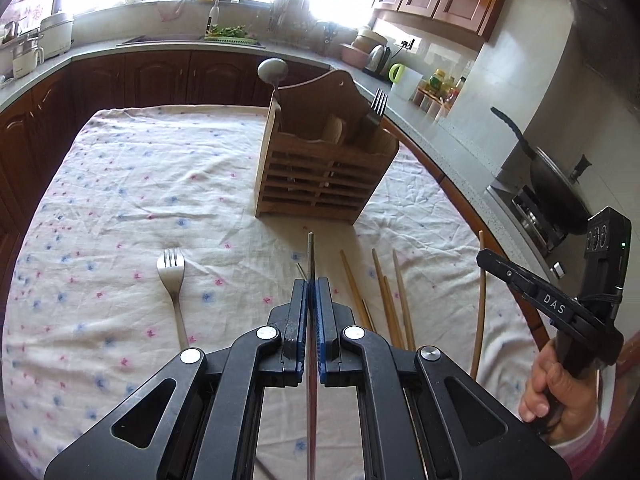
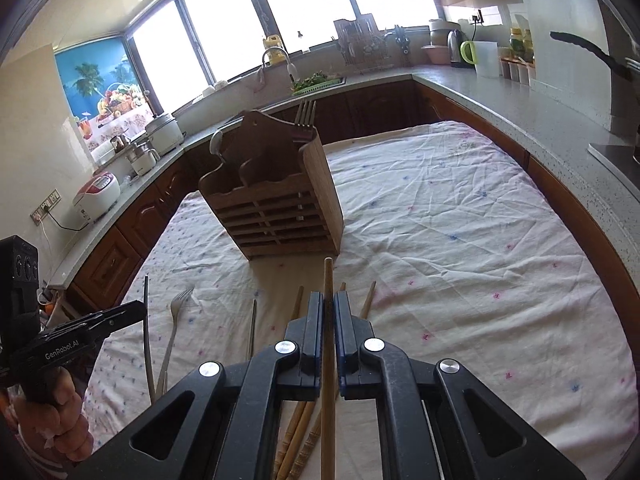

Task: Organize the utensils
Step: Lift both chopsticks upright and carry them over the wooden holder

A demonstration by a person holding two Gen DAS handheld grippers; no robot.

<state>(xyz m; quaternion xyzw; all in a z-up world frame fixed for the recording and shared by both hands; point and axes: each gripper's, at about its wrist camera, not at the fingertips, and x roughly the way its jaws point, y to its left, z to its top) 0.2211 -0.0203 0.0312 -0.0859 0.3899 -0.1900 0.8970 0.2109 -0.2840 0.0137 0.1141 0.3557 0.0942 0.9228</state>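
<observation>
Nearest in the left wrist view, the left gripper (image 1: pixel 311 286) has its blue-padded jaws pressed together on a thin grey metal chopstick (image 1: pixel 311 252), whose tip juts forward toward the holder; in the right wrist view the right gripper (image 2: pixel 328 300) is clamped in the same way on a long light-brown wooden chopstick (image 2: pixel 328 280), which also points ahead. Both sticks look lifted clear of the table, so I judge each hand is mid-carry with one piece. Just beyond the jaws, work remains on the white floral tablecloth (image 1: pixel 120 184): a silver metal fork (image 1: pixel 173 276) lies flat to the left, a second thin metal stick (image 1: pixel 301 271) peeks out beside the left jaws, and several loose wooden chopsticks (image 1: pixel 386 300) lie fanned to the right. Farther on stands the slatted brown wooden utensil holder (image 1: pixel 324 176), upright near the middle of the table and well apart from the loose pieces. It already holds a grey metal spoon (image 1: pixel 272 69), bowl up at its left end, and a dark metal fork (image 1: pixel 378 105), tines up at its right end; what else sits in the middle compartments I cannot tell. By my reading the sorting is under way but less than half done, with the two gripped sticks, the fork and the remaining chopsticks still to go in.
</observation>
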